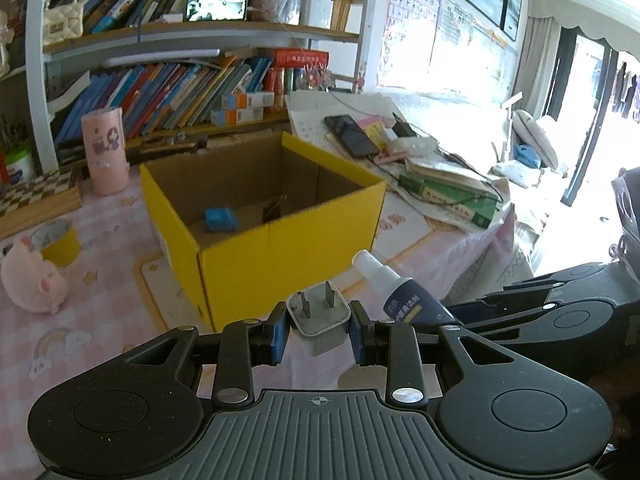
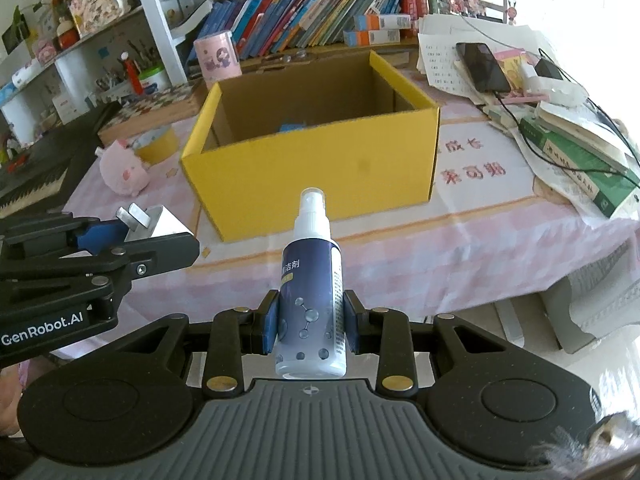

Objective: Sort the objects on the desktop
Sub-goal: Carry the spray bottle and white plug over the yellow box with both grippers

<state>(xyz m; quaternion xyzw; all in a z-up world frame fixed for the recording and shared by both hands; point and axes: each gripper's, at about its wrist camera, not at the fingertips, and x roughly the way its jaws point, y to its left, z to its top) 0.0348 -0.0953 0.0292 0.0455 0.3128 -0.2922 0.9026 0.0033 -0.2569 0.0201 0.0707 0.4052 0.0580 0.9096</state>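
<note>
Gripping plug adapter (image 1: pixel 319 317) and spray bottle (image 2: pixel 310 292)

box floor (image 2: pixel 298 126): mostly hidden behind front wall; blue item only peeks; bottle label (image 2: pixel 310 280): partly readable

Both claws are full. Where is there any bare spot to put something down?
Free: the yellow box floor beside the blue block, and tablecloth before the box. Crowded: the book and paper pile with the phone.
</note>
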